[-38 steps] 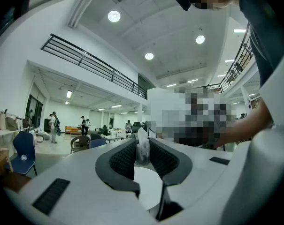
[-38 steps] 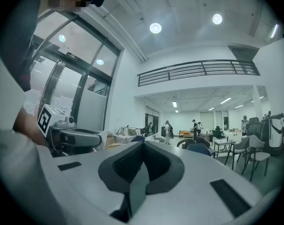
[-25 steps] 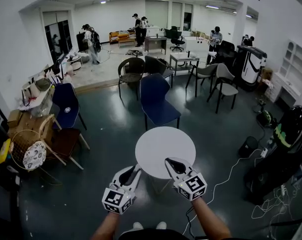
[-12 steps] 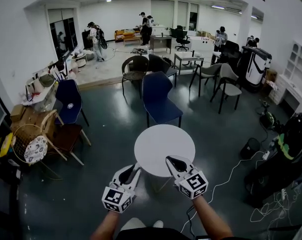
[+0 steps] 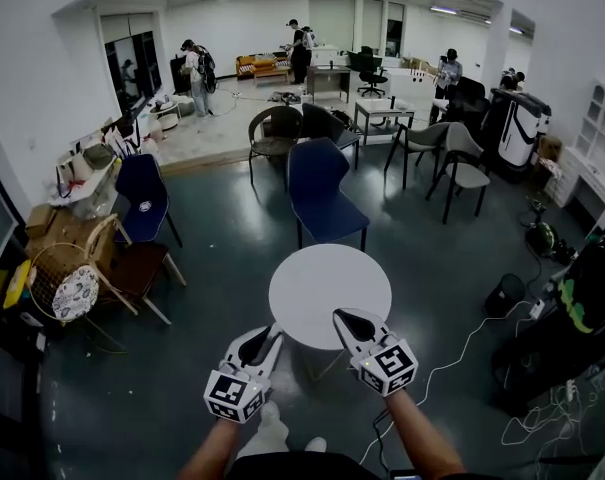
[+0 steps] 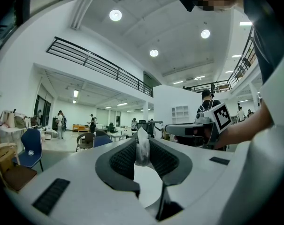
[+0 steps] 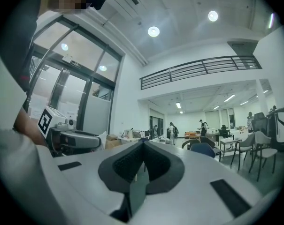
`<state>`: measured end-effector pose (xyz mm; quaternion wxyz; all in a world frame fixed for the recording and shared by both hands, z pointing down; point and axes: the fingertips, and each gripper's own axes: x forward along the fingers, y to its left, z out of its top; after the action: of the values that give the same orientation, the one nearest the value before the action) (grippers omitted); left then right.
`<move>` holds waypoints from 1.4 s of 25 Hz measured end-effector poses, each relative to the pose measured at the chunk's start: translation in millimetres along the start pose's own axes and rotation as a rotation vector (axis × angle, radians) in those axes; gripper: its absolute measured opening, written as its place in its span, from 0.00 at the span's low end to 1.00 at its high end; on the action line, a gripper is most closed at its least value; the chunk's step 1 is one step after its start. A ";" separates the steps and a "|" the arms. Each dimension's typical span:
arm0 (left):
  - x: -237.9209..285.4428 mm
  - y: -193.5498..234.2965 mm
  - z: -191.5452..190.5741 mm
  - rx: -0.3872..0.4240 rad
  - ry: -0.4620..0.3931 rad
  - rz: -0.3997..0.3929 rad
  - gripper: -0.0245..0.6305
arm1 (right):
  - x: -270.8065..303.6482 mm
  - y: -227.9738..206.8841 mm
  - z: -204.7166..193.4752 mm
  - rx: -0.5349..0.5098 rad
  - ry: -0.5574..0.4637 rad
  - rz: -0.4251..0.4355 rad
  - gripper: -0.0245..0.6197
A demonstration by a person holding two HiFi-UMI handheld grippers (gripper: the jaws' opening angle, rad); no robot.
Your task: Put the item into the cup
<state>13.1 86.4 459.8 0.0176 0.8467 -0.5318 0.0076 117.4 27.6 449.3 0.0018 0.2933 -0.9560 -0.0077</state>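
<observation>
While both grippers hang at the near edge of the round, smooth white table (image 5: 330,286), the left gripper (image 5: 273,334) pinches a small crumpled, translucent white item (image 6: 142,150) between ribbed black pads (image 6: 121,159). The right gripper (image 5: 340,317) has its jaws pressed together, empty. Black-and-white square markers cover each cube (image 5: 232,398).

Table (image 5: 329,286) straight ahead, chair (image 5: 322,193) behind it, left gripper (image 5: 271,334) at its near-left edge with item (image 6: 142,150) between the jaws, right gripper (image 5: 340,317) at near-right.
</observation>
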 end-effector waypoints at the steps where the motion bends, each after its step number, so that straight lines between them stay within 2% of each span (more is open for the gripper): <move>1: 1.6 0.0 -1.1 -0.001 0.002 0.002 0.18 | 0.0 -2.5 -1.3 0.001 0.002 -0.001 0.06; 10: 6.2 14.2 -2.4 -0.008 0.004 0.007 0.18 | 15.6 -8.9 1.0 0.004 -0.003 -0.001 0.06; 17: 18.2 41.0 -3.8 -0.016 0.002 0.004 0.18 | 45.5 -15.1 0.4 0.000 0.001 0.002 0.06; 20: 28.0 50.2 -4.1 -0.029 0.003 -0.007 0.18 | 57.3 -23.6 -1.5 0.003 0.007 -0.004 0.06; 23: 37.7 61.3 -5.4 -0.008 0.018 -0.015 0.18 | 70.6 -33.1 -1.9 0.005 0.012 -0.014 0.06; 27: 53.6 82.6 0.5 -0.047 -0.003 -0.019 0.18 | 92.0 -47.7 -5.7 -0.015 0.030 -0.036 0.06; 35: 94.5 124.9 5.3 -0.037 -0.002 -0.042 0.18 | 137.9 -77.9 -7.8 -0.005 0.032 -0.060 0.06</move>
<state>-58.4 -53.1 460.2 0.0329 0.8571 -0.5141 -0.0034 46.9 -114.3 455.7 0.0177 0.3220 -0.9465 -0.0055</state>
